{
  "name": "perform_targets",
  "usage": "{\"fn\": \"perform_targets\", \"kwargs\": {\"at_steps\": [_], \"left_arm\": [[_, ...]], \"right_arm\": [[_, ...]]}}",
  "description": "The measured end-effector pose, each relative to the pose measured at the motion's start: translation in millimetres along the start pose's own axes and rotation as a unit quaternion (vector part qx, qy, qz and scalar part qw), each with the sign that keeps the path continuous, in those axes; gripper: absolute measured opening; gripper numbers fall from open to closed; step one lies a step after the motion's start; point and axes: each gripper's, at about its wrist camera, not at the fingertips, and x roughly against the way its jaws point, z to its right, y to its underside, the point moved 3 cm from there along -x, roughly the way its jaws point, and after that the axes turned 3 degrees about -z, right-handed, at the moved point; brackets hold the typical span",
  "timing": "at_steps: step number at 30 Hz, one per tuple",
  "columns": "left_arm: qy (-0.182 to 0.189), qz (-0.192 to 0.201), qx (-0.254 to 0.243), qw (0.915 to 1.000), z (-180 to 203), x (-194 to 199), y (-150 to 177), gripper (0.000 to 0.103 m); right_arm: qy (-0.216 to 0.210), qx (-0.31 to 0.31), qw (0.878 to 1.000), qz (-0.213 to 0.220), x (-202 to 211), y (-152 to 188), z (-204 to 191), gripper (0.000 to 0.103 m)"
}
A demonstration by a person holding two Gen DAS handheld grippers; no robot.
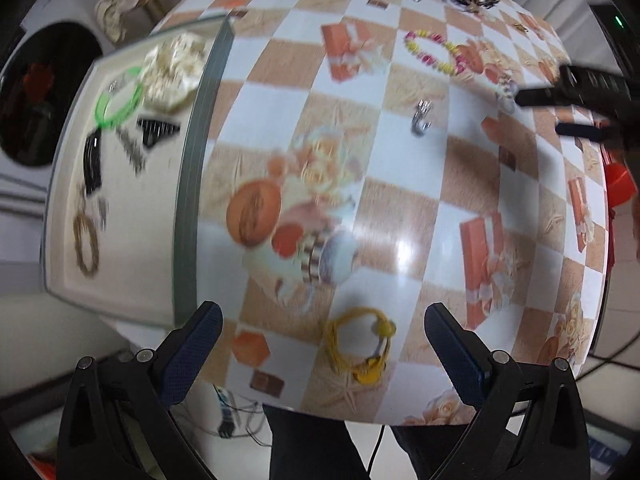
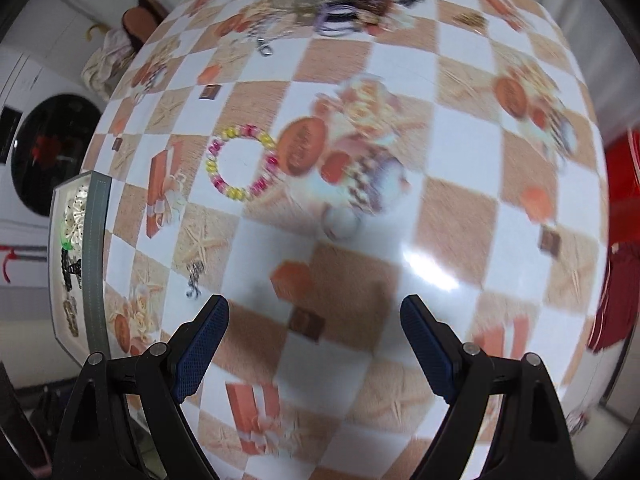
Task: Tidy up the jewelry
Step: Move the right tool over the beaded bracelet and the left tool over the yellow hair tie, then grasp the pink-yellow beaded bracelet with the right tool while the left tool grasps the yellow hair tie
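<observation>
Nearest the left gripper [image 1: 322, 344], a yellow corded bracelet [image 1: 360, 346] is seen lying on the checkered surface [image 1: 400, 208], between the blue-padded fingers [image 1: 196, 356], which are spread wide apart and clamped on nothing. The right gripper [image 2: 314, 344] is likewise held with its fingers [image 2: 200, 352] wide apart and empty above a bare patch of the surface. Farther out, a small silver piece [image 1: 420, 118] is found alone on a white square, and beyond it a pink-and-yellow beaded bracelet [image 2: 242, 162] is laid flat as an open ring. At the left edge of the surface a white tray [image 1: 132, 264] with a grey rim is placed — in it a green ring [image 1: 120, 100], a cream scrunchie [image 1: 174, 72], black clips [image 1: 94, 160] and a brown woven bracelet [image 1: 86, 246] are gathered. At the far edge a tangled heap of jewelry [image 2: 348, 4] is left unsorted; its pieces are too blurred to be told apart.
</observation>
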Motion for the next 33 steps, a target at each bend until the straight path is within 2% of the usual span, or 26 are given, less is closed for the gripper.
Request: {"fn": "perform_targets", "kwargs": {"at_steps": [8, 9, 14, 15, 16, 19, 21, 23, 26, 28, 30, 32, 33], "left_arm": [[0.002, -0.026, 0.017, 0.9995, 4, -30, 23, 0.102], [0.000, -0.028, 0.019, 0.9994, 5, -33, 25, 0.095], [0.006, -0.035, 0.037, 0.9987, 8, -44, 29, 0.094], [0.005, -0.034, 0.036, 0.9988, 10, -45, 30, 0.092], [0.003, -0.034, 0.034, 0.9988, 12, -46, 31, 0.084], [0.000, -0.044, 0.038, 0.9983, 19, -54, 34, 0.081], [-0.007, -0.041, 0.037, 0.9984, 20, -54, 35, 0.079], [-0.006, -0.040, 0.034, 0.9986, 25, -52, 34, 0.076], [-0.004, -0.037, 0.019, 0.9991, 34, -47, 31, 0.058], [-0.001, -0.036, 0.009, 0.9993, 40, -43, 27, 0.033], [0.006, -0.039, 0.006, 0.9992, 41, -41, 24, 0.020], [0.021, -0.042, 0.011, 0.9988, 40, -39, 21, 0.018], [0.032, -0.042, 0.015, 0.9985, 39, -38, 19, 0.011]], "right_arm": [[0.020, 0.055, 0.998, 0.013, -21, -28, -27, 0.090], [0.024, 0.062, 0.998, 0.016, -23, -31, -31, 0.090], [0.044, 0.113, 0.992, 0.030, -35, -45, -56, 0.090], [0.050, 0.128, 0.990, 0.034, -38, -47, -63, 0.090], [0.055, 0.143, 0.988, 0.037, -41, -49, -68, 0.090], [0.060, 0.171, 0.983, 0.040, -53, -56, -80, 0.085], [0.067, 0.178, 0.981, 0.031, -62, -59, -81, 0.077], [0.074, 0.187, 0.979, 0.037, -64, -59, -83, 0.076], [0.080, 0.201, 0.976, 0.038, -65, -58, -86, 0.072], [0.079, 0.203, 0.975, 0.036, -64, -58, -87, 0.065], [0.078, 0.203, 0.975, 0.036, -61, -58, -86, 0.043], [0.077, 0.204, 0.976, 0.031, -60, -59, -87, 0.035], [0.075, 0.202, 0.976, 0.029, -59, -59, -85, 0.029]]}}
